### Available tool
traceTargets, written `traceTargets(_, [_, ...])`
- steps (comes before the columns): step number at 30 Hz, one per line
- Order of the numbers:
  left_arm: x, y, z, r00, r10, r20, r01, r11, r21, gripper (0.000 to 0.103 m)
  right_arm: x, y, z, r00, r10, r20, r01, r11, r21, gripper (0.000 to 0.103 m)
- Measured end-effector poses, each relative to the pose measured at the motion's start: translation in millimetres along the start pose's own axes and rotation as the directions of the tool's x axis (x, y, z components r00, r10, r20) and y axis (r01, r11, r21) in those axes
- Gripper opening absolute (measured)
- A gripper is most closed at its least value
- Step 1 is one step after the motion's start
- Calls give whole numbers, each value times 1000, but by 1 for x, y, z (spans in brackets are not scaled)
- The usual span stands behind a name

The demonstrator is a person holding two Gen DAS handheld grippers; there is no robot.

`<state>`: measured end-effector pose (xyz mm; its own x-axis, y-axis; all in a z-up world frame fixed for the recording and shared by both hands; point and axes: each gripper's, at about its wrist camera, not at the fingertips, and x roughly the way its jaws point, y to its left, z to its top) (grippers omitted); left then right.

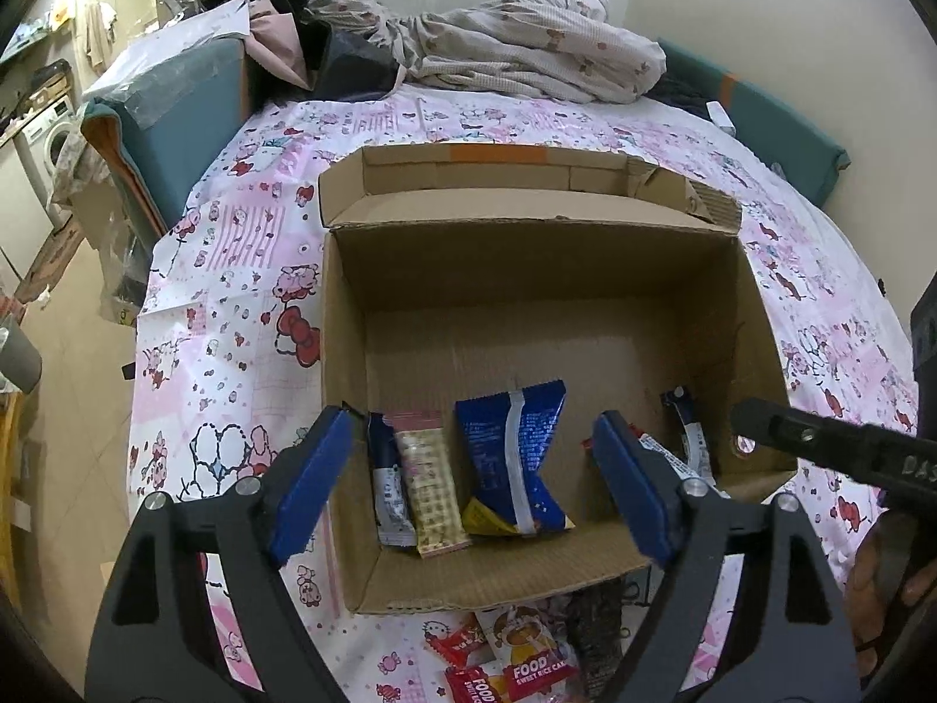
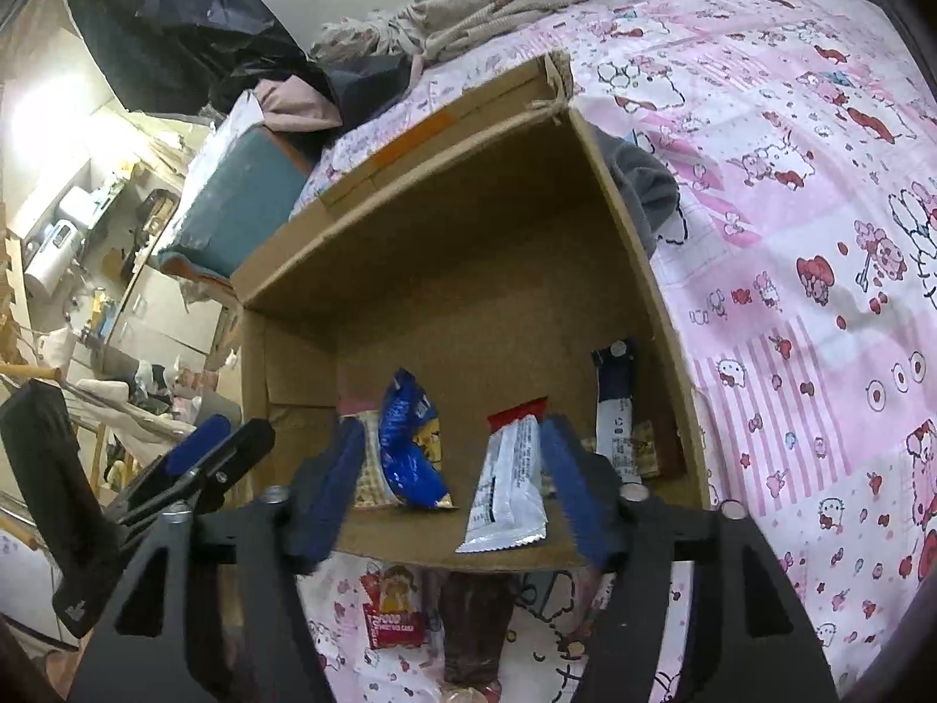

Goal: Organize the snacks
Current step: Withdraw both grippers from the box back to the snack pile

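Observation:
An open cardboard box (image 1: 345, 351) lies on the pink patterned sheet. On its floor are a blue packet (image 1: 515, 457), a cream wafer bar (image 1: 427, 492), a dark blue and white bar (image 1: 386, 480) and a dark bar (image 1: 691, 433) by the right wall. My left gripper (image 1: 471, 427) hovers open over the box's near side, nothing pressed between its pads. My right gripper (image 2: 452, 433) is open too. A white packet with a red end (image 2: 509, 480) stands upright between its fingers, close to the right pad, over the box's near rim (image 2: 410, 550). The blue packet (image 2: 410, 445) lies beyond.
Loose red snack packets (image 1: 527, 668) and a dark brown one (image 2: 468, 627) lie on the sheet in front of the box. A heap of bedding (image 1: 527, 41) fills the far end. A teal cushion (image 1: 175, 117) and the floor lie left.

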<state>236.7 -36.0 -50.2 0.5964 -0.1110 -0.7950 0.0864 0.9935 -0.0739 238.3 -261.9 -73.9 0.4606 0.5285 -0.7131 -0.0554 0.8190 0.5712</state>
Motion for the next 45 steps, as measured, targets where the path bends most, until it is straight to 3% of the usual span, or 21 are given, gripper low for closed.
traceTargets(3, [-2, 2, 0, 1000, -2, 8, 2, 1000, -5, 82, -5, 1, 0, 1000, 10, 17, -10, 1000, 3, 84])
traceTargets(7, [-7, 6, 0, 1000, -9, 16, 10, 1000, -23, 82, -10, 0, -2, 1000, 13, 21, -13, 1000, 15, 90])
traceTargets(14, [-22, 14, -1, 999, -14, 36, 16, 998, -55, 83, -23, -5, -8, 1000, 13, 27, -14, 999, 44, 91])
traceTargets(17, [-33, 17, -2, 998, -25, 54, 28, 997, -68, 97, -32, -4, -14, 999, 8, 34, -10, 999, 40, 91])
traceTargets(25, [-59, 30, -14, 996, 7, 88, 4, 992, -129, 98, -53, -3, -29, 998, -17, 54, 15, 999, 40, 91])
traceTargets(39, [-66, 48, -50, 1000, 10, -14, -13, 972, -233, 98, -60, -20, -58, 997, -77, 4, 76, 992, 105, 91])
traceTargets(45, [-64, 45, -63, 996, 36, -79, -51, 977, -205, 98, -58, -28, -62, 996, -91, -21, 93, 986, 138, 91])
